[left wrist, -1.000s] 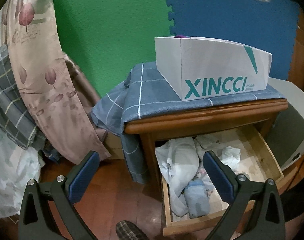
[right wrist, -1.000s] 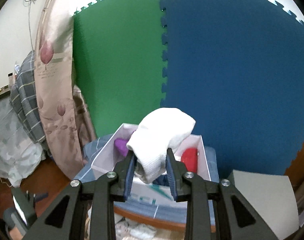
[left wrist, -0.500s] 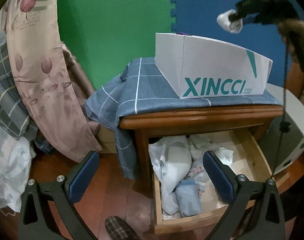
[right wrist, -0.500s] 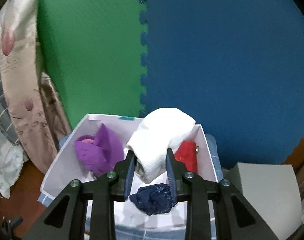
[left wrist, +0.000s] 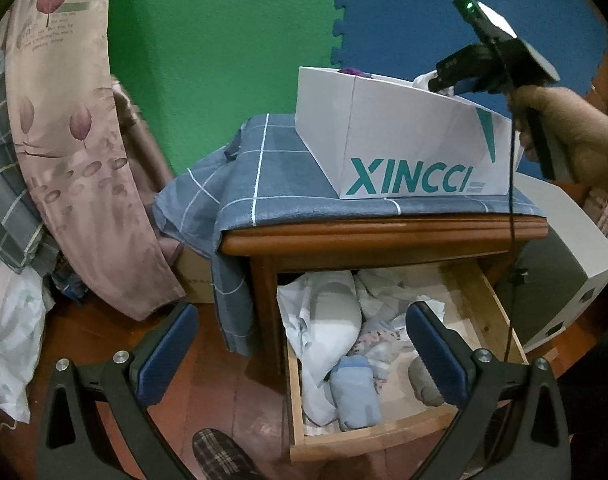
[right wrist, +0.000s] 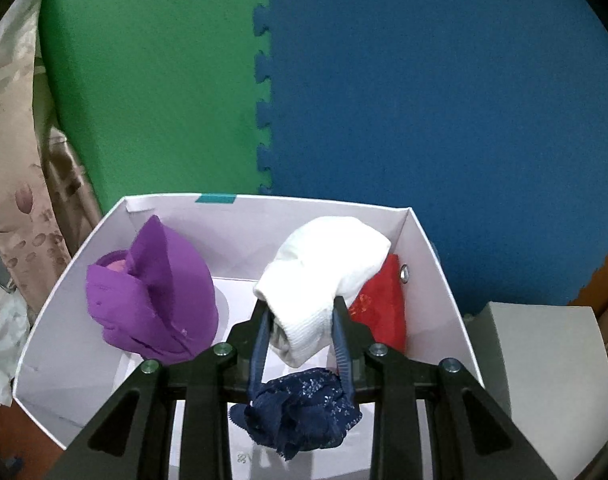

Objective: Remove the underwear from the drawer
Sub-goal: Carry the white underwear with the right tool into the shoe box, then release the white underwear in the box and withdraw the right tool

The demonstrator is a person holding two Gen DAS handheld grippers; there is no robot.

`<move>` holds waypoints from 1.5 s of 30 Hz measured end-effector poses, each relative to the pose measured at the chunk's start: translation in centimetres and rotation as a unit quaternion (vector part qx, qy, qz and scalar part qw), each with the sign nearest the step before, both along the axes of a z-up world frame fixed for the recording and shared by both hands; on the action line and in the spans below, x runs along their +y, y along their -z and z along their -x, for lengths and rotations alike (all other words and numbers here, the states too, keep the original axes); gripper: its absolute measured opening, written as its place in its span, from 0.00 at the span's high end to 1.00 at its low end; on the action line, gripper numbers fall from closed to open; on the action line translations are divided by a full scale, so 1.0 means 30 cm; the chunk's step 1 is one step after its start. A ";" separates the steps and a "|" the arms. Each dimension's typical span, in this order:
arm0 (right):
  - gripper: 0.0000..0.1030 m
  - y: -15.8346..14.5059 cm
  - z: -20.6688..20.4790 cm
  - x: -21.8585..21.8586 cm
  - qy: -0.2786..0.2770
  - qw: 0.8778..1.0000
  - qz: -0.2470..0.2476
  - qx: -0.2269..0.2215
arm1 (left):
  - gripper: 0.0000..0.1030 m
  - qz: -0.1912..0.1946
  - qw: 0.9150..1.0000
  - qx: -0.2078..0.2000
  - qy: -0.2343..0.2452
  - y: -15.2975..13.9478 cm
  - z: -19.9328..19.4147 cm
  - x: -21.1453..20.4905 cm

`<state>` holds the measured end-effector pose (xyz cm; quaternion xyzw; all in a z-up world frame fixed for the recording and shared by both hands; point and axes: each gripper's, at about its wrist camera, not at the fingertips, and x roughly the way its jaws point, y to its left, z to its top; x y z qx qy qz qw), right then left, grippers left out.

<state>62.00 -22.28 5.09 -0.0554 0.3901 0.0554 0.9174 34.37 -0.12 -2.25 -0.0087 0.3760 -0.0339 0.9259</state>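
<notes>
Clamped on a soft ribbed white underwear bundle (right wrist: 324,280), the right gripper (right wrist: 302,330) hangs just inside the near rim of the white cardboard box (right wrist: 60,312) — open floor shows between a crumpled navy lace piece (right wrist: 300,408) below, a folded purple garment (right wrist: 156,292) left and a red one (right wrist: 384,308) against the right wall. Left gripper (left wrist: 300,344) stands spread wide and empty above the pulled-out wooden drawer (left wrist: 500,304), where pale rumpled garments (left wrist: 328,328) fill the left side. Beyond, the checked blue cloth (left wrist: 264,184) drapes the nightstand edge under the box.
</notes>
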 end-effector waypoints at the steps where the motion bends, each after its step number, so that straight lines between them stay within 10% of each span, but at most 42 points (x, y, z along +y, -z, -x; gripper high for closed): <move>1: 0.71 0.010 -0.005 0.004 -0.001 1.000 0.003 0.001 | 0.00 0.001 1.000 -0.001 0.000 -0.002 0.000 0.001; 22: 0.69 0.098 -0.035 0.033 0.003 0.999 0.010 0.038 | 0.00 0.000 1.000 0.005 0.003 0.004 -0.002 -0.010; 32: 0.38 0.079 -0.021 -0.028 -0.016 0.995 -0.084 0.054 | 0.00 -0.012 1.000 0.014 0.003 0.036 -0.002 -0.004; 40: 0.25 -0.233 0.284 -0.200 -0.013 0.987 -0.090 -0.130 | 0.00 -0.032 0.999 0.025 0.024 0.075 -0.010 -0.034; 45: 0.18 -0.173 0.513 -0.379 -0.002 0.986 -0.049 -0.160 | 0.00 -0.051 0.996 0.035 0.066 0.110 -0.006 -0.117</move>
